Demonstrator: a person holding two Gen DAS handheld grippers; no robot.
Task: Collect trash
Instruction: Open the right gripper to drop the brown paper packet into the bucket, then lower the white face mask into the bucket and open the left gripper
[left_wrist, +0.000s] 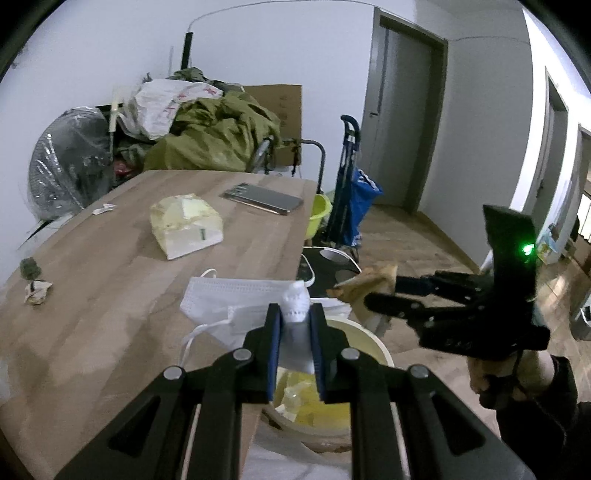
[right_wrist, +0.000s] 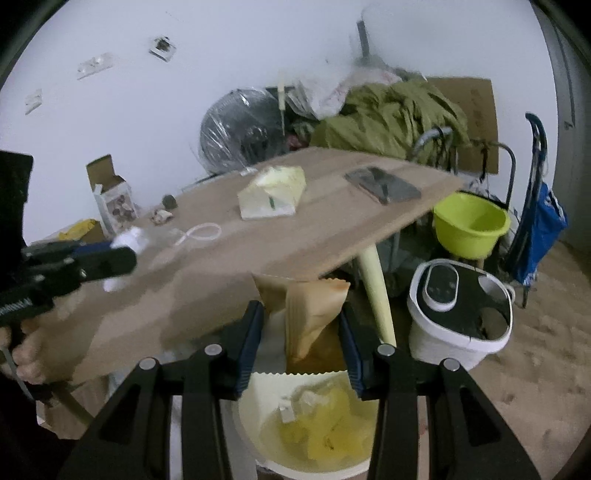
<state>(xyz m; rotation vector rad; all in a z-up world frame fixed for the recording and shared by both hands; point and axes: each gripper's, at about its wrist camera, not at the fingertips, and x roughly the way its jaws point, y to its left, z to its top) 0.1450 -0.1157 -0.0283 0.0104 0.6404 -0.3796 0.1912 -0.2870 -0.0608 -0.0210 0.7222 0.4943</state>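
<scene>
While both hands hang off the corner of the light wooden table, the left gripper is clamped on a white pleated face mask, its far end trailing on the tabletop. The right gripper pinches a tan crinkle-edged snack wrapper. Both sit above the cream round plastic bin holding yellow scraps.

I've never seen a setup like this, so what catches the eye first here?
Two hand-held grippers, each carrying trash. The left gripper pinches a white face mask at the wooden table's edge; the right gripper holds a tan wrapper. Both hang over a cream bin lined in yellow.
</scene>
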